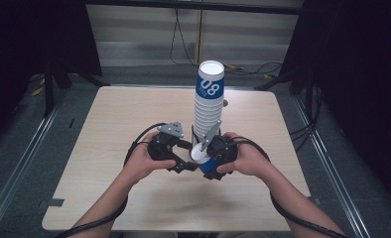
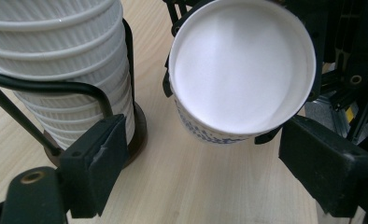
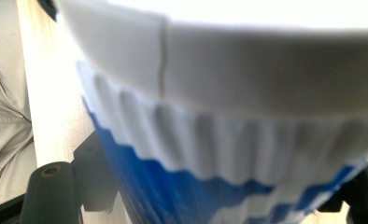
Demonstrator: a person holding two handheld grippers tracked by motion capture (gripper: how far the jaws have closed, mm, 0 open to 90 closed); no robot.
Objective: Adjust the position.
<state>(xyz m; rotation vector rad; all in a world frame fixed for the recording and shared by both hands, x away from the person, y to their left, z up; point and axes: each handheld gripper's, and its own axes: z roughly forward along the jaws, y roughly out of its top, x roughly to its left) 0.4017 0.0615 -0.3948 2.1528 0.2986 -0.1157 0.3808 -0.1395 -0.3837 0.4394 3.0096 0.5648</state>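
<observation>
surface: light wooden table (image 1: 109,163) | on it: cup stack (image 1: 208,106) in black holder

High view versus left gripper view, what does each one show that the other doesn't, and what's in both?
High view alone: the person's hands, the left gripper, the full height of the cup stack with its blue "08" top cup, and the table's edges. Left gripper view alone: the white inside of the single cup, and the dark base under the stack. Both: the stack, the single cup held by the right gripper, and the wooden tabletop.
</observation>
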